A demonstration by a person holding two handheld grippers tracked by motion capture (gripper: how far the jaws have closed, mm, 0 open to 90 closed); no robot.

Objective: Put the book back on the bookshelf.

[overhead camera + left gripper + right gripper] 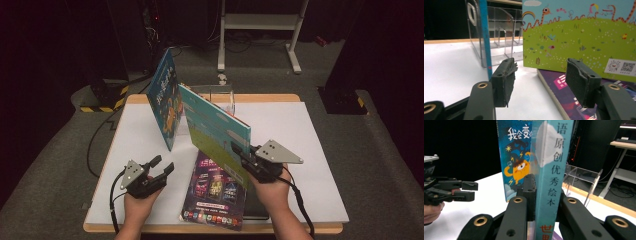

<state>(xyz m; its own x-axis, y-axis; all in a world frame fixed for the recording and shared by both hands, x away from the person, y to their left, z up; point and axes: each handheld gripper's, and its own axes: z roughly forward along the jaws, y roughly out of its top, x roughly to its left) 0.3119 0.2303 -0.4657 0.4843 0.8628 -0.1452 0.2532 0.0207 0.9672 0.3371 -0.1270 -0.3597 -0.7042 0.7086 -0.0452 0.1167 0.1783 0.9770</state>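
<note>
Right tongs (243, 152) clamp the green-and-teal picture book (215, 127) upright (not yet shelved in the clear rack (220, 95)); left tongs (162, 167) hover half-open, empty.

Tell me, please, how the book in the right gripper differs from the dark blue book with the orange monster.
The green meadow book is clamped at its spine by the right gripper and tilts above the table; the dark blue monster book stands upright, untouched, by the clear rack. One cover is bright green, the other dark blue. Both are thin illustrated books.
</note>
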